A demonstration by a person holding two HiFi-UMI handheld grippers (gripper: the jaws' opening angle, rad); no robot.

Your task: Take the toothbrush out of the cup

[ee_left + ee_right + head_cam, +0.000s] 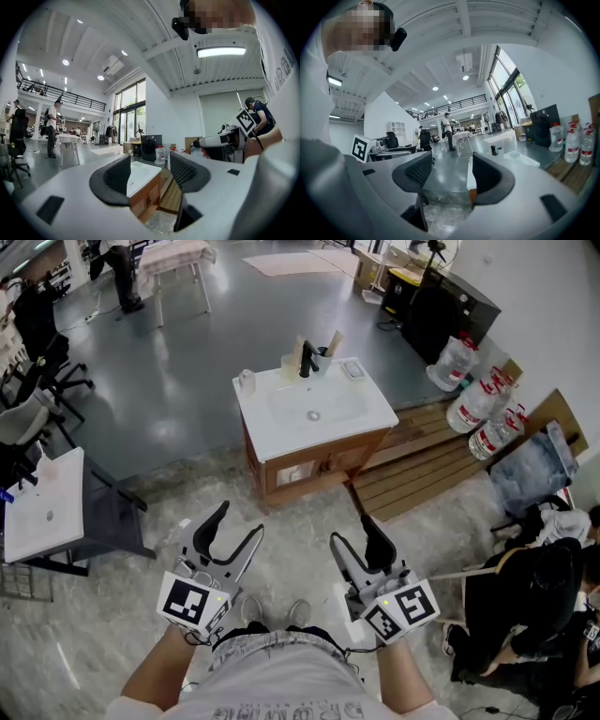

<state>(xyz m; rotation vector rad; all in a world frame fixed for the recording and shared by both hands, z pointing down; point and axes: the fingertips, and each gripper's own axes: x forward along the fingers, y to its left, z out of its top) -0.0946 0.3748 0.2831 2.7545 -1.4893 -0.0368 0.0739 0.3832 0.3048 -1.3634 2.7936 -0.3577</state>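
**Q:** State of the grippers to be noted?

**A:** The left hand-held gripper [240, 521] and the right hand-held gripper [352, 532] are held level, low in the head view. The jaws of both are spread wide. Only floor and the far desk are seen between each pair in the gripper views, so both are recorded as empty.

**Q:** Where is the toothbrush placed?

**A:** The toothbrush [297, 352] is seen standing at a lean in the cup [289, 368]. The cup is set at the back edge of the desk [258, 413], just left of the black tap [307, 362]. Both are well apart from the grippers. A second stick [334, 343] is seen right of the tap, but it is too small to be identified.

**Q:** How is it expected to handle, and where should it be gripped?

**A:** The toothbrush is judged light, stiff and thin. The handle looks wood-coloured, so little slip is expected. The cup is also judged light, so it could be tipped or dragged if the handle is pulled sideways.

A grip is advised on the exposed handle above the rim, with the jaws closed narrow across it. A lift along the line of its lean is advised. The cup may need to be steadied with the other gripper.
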